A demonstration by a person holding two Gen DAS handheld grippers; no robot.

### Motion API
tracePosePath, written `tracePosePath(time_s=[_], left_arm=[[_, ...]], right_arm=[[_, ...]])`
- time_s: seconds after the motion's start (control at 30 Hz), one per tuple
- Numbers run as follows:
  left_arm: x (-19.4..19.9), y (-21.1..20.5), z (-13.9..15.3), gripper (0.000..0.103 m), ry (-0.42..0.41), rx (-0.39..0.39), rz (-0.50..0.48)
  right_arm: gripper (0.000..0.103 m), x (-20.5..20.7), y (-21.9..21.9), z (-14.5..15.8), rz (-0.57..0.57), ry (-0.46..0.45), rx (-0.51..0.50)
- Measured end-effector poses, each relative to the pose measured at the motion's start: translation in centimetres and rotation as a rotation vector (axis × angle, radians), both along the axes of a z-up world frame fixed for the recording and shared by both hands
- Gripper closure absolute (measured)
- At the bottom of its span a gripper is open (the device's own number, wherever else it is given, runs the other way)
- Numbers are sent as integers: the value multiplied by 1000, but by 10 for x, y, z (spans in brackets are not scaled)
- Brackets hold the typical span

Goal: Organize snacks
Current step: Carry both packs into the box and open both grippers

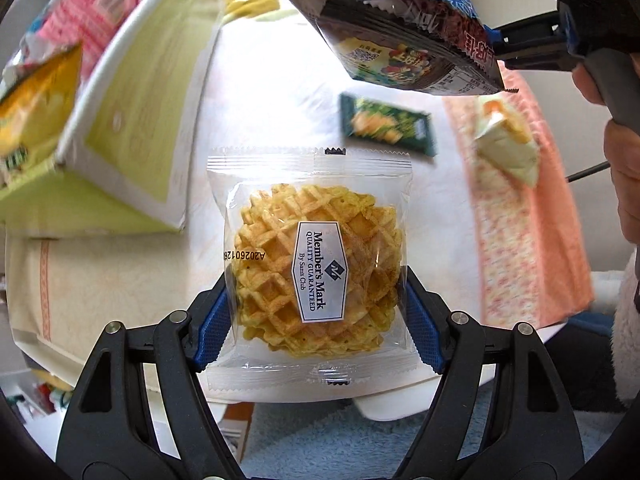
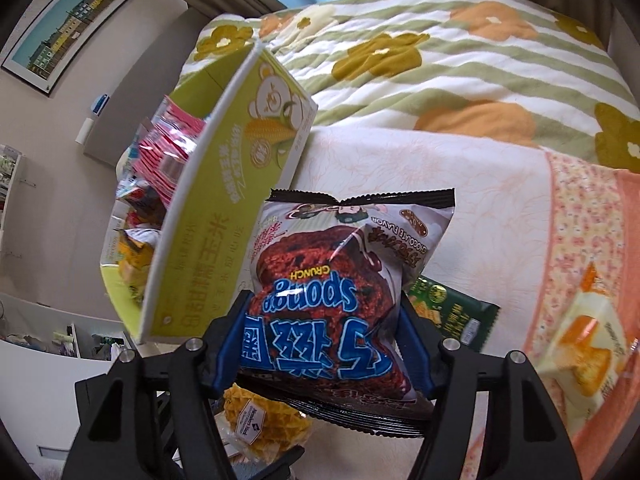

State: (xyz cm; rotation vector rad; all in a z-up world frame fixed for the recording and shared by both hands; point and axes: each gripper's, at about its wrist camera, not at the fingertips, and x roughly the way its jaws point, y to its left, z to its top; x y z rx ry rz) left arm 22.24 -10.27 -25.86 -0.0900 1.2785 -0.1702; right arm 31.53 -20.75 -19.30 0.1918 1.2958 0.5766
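Waffle packet (image 1: 310,268), labelled "Member's Mark", sits clamped between the left gripper (image 1: 316,312) pads. Right gripper (image 2: 320,344) pinches a chocolate snack bag (image 2: 344,292) reading "Sponge Crunch" beside the green box (image 2: 224,216).

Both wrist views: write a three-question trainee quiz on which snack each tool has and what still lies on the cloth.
1. True or false: the left tool is shut on the clear waffle cookie packet.
2. The right tool grips: A) green packet B) Sponge Crunch chocolate bag C) pink sachets
3. Fill in: the dark green snack packet lies on the ____ beside the green corn box.

Key: 1 true; 2 B; 3 cloth.
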Motion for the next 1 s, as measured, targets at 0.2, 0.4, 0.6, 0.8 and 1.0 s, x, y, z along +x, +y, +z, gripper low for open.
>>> tracePosePath(time_s=[0.2,0.4,0.6,0.8,1.0], left_arm=[[1,-7,52,29,-100,-28,15],[7,18,109,29,-206,-97,90],[14,69,156,29,-292,-67,171],[45,133,182,29,-335,-39,206],[101,189,190,29,-326,-8,186]], right_arm=[[40,-11,-11,51,2,-88,29],[40,-11,-8,98,52,-185,58],[40,-11,9,126,109,-261,98],[40,-3,40,135,134,-292,118],[40,28,83,134,102,-281,127]])
